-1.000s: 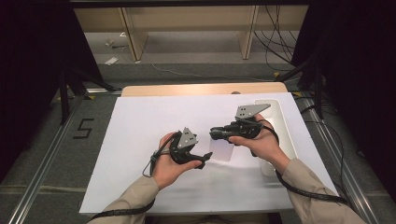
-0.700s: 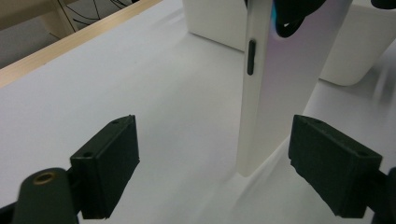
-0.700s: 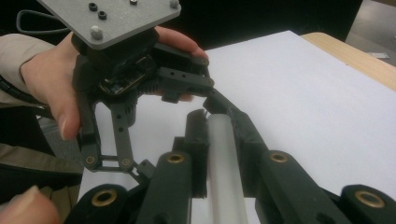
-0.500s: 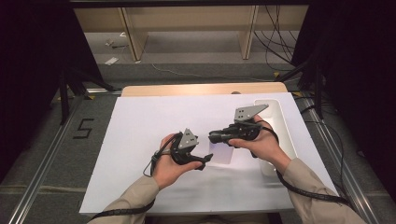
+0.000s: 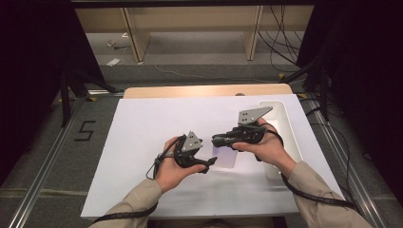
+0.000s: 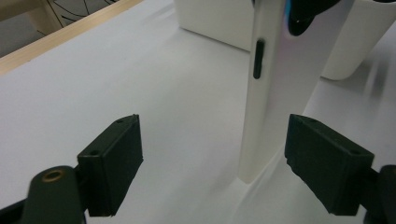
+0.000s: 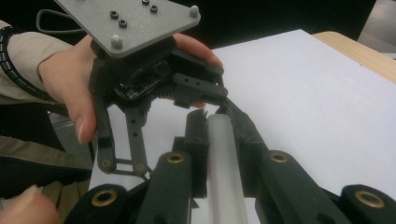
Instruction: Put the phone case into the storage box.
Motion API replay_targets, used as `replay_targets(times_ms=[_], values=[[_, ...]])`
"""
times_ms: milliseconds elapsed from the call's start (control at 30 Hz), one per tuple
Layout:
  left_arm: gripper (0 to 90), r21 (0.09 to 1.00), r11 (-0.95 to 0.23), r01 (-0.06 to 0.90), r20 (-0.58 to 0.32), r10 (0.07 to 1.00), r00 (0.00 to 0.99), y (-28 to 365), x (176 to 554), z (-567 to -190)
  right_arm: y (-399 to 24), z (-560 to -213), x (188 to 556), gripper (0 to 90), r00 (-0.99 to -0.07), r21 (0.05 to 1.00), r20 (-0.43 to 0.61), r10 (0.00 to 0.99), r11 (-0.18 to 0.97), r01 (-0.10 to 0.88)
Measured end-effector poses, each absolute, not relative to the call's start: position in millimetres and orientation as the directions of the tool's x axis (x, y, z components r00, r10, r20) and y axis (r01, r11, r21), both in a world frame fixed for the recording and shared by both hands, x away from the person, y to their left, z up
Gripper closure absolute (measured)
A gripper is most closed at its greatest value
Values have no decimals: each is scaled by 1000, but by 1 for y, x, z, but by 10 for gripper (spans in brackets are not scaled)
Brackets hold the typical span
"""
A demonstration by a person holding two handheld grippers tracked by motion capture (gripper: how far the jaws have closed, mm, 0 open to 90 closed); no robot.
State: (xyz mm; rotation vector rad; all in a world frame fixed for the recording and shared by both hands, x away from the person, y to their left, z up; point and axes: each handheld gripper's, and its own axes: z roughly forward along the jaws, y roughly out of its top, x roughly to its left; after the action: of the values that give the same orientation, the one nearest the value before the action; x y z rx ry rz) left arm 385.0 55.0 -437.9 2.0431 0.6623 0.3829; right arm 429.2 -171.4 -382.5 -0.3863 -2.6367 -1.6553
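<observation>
High view: you look down and forward over the white table (image 5: 142, 142) from above your own side, fairly far off.
Left gripper view: close along its jaws, low over the table.
Right gripper view: close, facing your left hand (image 7: 70, 88).
Shared: the white slab (image 5: 224, 156) (image 6: 280, 84) (image 7: 224, 158) between them.

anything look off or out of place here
Nothing damaged or spilled. One oddity: the flat white slab stands on its end on the white table rather than lying flat, clamped by the right gripper, with the open left gripper straddling its lower end. The white bin sits squarely.
</observation>
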Motion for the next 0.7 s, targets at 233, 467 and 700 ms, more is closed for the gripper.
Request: replay_targets(times_ms=[233, 467, 700], values=[[289, 848, -438, 298, -6, 555, 832, 53, 385, -442, -171, -383, 429, 798, -970, 887, 137, 203, 410, 211], [392, 843, -449, 296, -28, 512, 858, 51, 386, -448, -171, -382, 429, 798, -970, 888, 136, 200, 409, 209], [448, 840, -456, 296, -50, 477, 877, 49, 388, -454, -171, -384, 429, 798, -970, 888, 139, 200, 408, 212]])
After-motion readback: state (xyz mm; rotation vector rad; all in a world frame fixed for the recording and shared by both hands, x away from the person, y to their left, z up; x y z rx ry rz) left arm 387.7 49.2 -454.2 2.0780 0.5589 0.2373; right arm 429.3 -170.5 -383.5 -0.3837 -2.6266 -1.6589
